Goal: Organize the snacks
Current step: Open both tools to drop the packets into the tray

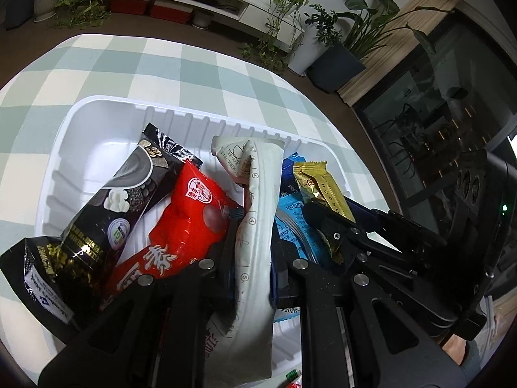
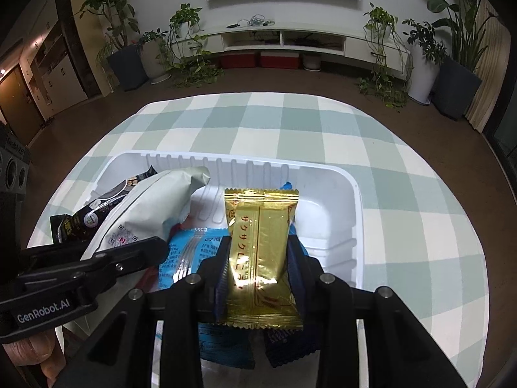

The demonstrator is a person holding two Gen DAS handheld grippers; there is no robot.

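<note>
A white plastic tray [image 1: 97,113] [image 2: 326,174] lies on the checked tablecloth [image 1: 161,64]. In it lie a black packet [image 1: 113,200], a red packet [image 1: 187,223] and a light blue packet [image 1: 290,223] [image 2: 184,252]. My left gripper [image 1: 255,236] is shut on a long cream packet [image 1: 260,168] [image 2: 152,207] that stands tilted over the tray's middle. My right gripper [image 2: 260,245] is shut on a gold wafer packet [image 2: 261,213] [image 1: 318,184], held over the tray's right half, above the blue packet and a dark blue packet [image 2: 284,339].
The two grippers are close side by side over the tray. Bare checked cloth [image 2: 258,123] stretches beyond the tray to the table's far edge. Past it are brown floor, potted plants [image 2: 452,74] and a low white cabinet [image 2: 284,38]. A thumb [image 2: 29,355] shows at lower left.
</note>
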